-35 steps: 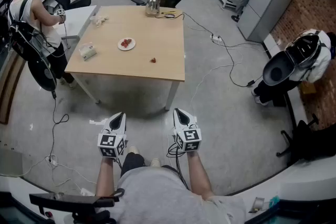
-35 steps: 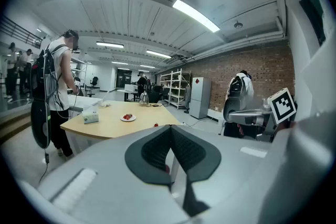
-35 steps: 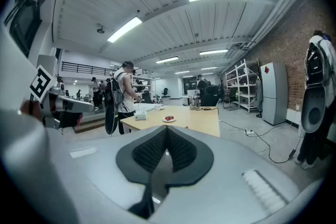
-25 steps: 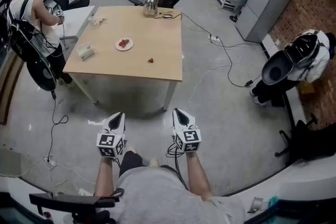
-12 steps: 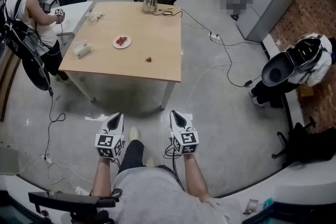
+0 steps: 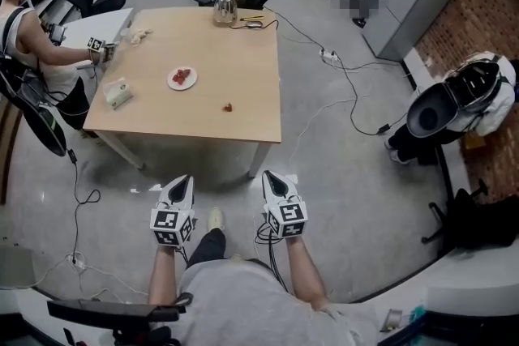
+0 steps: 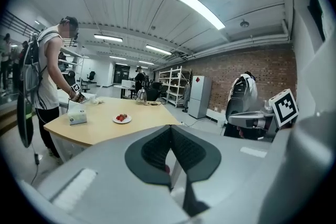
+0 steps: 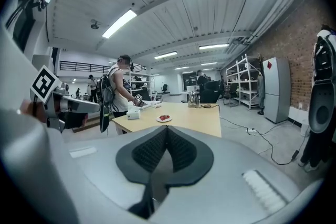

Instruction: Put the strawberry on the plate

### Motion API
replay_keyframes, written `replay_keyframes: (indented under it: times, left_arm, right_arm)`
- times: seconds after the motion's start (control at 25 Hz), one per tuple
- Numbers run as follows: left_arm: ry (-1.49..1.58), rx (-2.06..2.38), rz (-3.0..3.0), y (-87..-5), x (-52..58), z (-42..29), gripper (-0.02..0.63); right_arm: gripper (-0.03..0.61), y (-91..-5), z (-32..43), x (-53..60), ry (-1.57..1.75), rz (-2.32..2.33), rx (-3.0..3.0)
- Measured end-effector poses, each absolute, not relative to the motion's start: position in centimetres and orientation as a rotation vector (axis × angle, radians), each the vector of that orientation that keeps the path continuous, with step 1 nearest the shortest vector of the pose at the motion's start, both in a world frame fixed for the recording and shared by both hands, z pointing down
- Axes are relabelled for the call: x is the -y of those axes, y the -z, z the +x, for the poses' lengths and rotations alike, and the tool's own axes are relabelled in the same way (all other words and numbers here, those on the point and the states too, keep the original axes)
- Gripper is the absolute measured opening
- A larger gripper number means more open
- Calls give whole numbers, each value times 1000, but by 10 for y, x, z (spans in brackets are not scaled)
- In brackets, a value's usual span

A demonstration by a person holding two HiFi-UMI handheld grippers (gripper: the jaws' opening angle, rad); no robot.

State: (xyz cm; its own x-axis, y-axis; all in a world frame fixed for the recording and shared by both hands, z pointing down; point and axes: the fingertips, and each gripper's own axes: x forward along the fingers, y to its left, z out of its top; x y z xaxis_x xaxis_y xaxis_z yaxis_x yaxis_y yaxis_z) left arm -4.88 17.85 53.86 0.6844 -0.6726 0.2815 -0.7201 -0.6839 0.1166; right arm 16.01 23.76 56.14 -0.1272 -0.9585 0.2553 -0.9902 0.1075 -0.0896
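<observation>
A lone strawberry (image 6: 229, 106) lies on the wooden table (image 6: 251, 61), right of a white plate (image 6: 182, 78) that holds red strawberries. The plate also shows in the left gripper view (image 7: 122, 119) and the right gripper view (image 8: 164, 118). Both grippers hover over the floor well short of the table, side by side. My left gripper (image 6: 182, 187) is shut with nothing in it; its jaws meet (image 7: 169, 136). My right gripper (image 6: 276, 181) is shut and empty too (image 8: 167, 139).
A tissue box (image 6: 117, 93) and a metal kettle (image 6: 225, 8) stand on the table. A person (image 6: 32, 44) with a gripper stands at the table's left end. Cables (image 6: 340, 85) trail over the floor to the right, near a chair (image 6: 442, 105).
The view has drawn nearer to the table, which now sits lower and larger in the head view. Both grippers stay shut and side by side. The person at left has reached toward the table.
</observation>
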Motion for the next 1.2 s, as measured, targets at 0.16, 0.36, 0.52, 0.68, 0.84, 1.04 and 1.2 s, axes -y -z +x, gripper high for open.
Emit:
replay_keyframes:
  times: [0.16, 0.36, 0.52, 0.68, 0.84, 1.04, 1.2]
  left_arm:
    - [-330, 1112, 2680, -537, -146, -45, 18]
    - [-325, 1106, 2681, -535, -106, -46, 18]
    - [-331, 1093, 2677, -537, -75, -50, 18]
    - [-328, 1075, 2684, -538, -45, -52, 18]
    - [-314, 1057, 2697, -537, -15, -56, 18]
    - [-304, 1036, 2701, -540, 11, -62, 18]
    - [-288, 1031, 2684, -541, 25, -65, 18]
  right_arm:
    - [6, -559, 165, -206, -379, 1989, 2225]
    - [6, -558, 163, -169, -386, 1984, 2220]
    - [6, -558, 158, -138, -384, 1988, 2208]
    - [7, -560, 155, -112, -391, 1995, 2191]
    - [6, -562, 153, -88, -391, 2011, 2171]
    - [6, -562, 152, -67, -384, 2042, 2142]
    - [7, -561, 152, -56, -385, 2032, 2114]
